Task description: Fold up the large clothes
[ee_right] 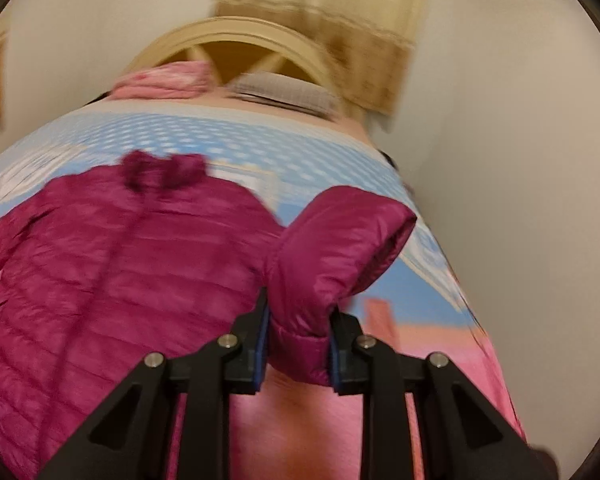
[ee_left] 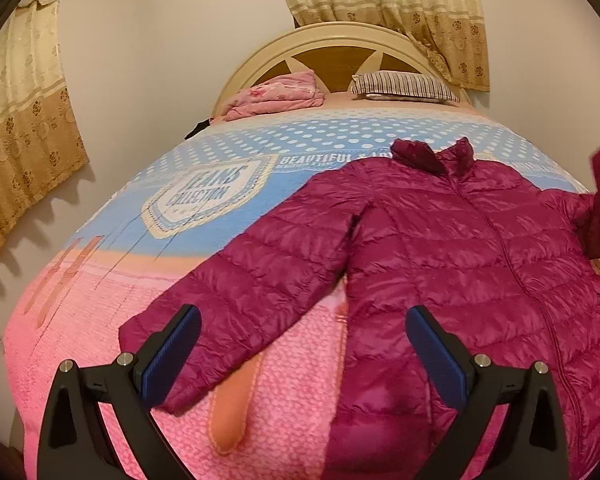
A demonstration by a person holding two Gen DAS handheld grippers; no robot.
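On the bed (ee_left: 100,320) lies a big purple puffy jacket (ee_left: 460,260), front up, on a pink and blue blanket (ee_left: 228,184). In the left wrist view, the left gripper (ee_left: 302,344) hangs above the jacket's left sleeve (ee_left: 236,292) with its blue pads (ee_left: 172,356) spread wide, holding nothing. That sleeve lies flat and stretched out. A pink folded cloth (ee_left: 276,94) and a striped pillow (ee_left: 404,87) sit by the headboard (ee_left: 328,46). Only the blurry right wrist view shows the right gripper (ee_right: 298,344) pinching the other sleeve's cuff (ee_right: 300,354), with the sleeve (ee_right: 340,244) lifted and bent over.
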